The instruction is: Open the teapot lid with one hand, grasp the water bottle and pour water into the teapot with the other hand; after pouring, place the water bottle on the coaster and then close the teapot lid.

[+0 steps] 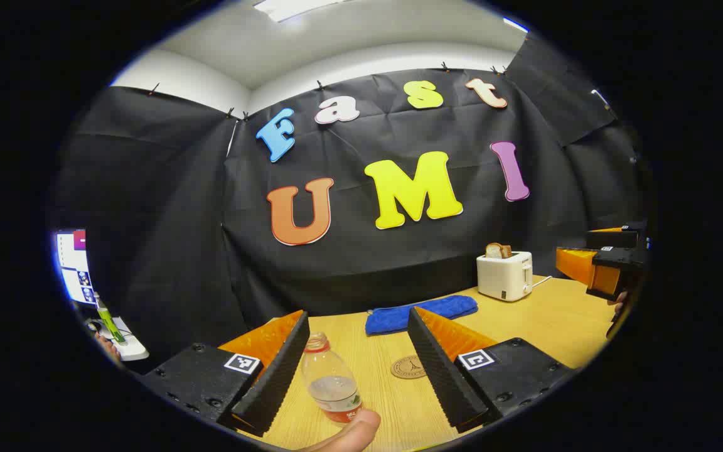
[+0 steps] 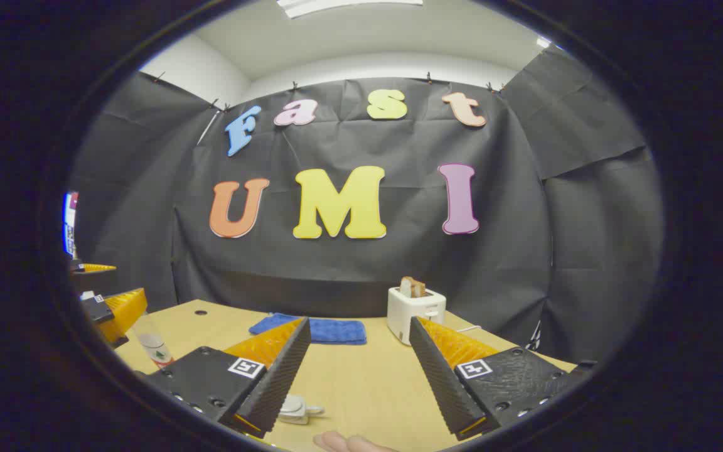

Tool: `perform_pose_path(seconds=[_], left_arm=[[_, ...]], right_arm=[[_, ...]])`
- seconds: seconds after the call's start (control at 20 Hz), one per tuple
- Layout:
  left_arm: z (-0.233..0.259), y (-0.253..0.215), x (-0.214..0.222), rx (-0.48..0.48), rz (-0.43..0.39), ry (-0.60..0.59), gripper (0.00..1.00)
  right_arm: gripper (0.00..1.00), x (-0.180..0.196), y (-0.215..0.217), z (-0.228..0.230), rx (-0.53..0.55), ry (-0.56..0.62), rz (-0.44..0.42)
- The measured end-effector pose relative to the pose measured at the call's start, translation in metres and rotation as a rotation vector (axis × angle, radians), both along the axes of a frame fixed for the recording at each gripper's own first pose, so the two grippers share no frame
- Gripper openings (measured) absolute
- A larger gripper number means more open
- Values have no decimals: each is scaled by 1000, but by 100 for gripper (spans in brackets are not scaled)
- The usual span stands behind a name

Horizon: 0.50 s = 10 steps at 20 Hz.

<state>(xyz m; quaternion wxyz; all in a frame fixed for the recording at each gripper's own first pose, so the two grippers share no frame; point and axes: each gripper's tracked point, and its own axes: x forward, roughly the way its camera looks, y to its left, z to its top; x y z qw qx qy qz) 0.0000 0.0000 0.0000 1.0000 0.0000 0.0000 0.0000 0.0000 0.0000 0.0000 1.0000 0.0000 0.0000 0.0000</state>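
Observation:
A clear water bottle (image 1: 331, 384) with a red label and a little water stands upright on the wooden table (image 1: 543, 320). It sits between the fingers of my left gripper (image 1: 358, 317), which is open, and closer to the left-hand finger. A round brown coaster (image 1: 408, 367) lies just right of the bottle. In the right gripper view my right gripper (image 2: 360, 323) is open over the table with nothing between its fingers. A small white piece (image 2: 299, 408), perhaps part of the teapot, peeks out beside its left-hand finger; the rest is hidden. The bottle (image 2: 154, 348) and the left gripper (image 2: 110, 307) show far left.
A white toaster (image 1: 504, 275) holding toast and a folded blue towel (image 1: 421, 314) sit at the back of the table. The right gripper (image 1: 606, 267) hovers at the right edge. A monitor (image 1: 76, 267) stands off to the left. A thumb (image 1: 349, 433) shows at the bottom.

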Motion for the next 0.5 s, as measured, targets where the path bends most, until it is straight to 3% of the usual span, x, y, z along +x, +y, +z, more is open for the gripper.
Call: perform_pose_path(seconds=[0.5], left_arm=[[-16,6,-22,-74,-70,11,99]], right_arm=[[95,-49,8,-7,-53,5,-16]])
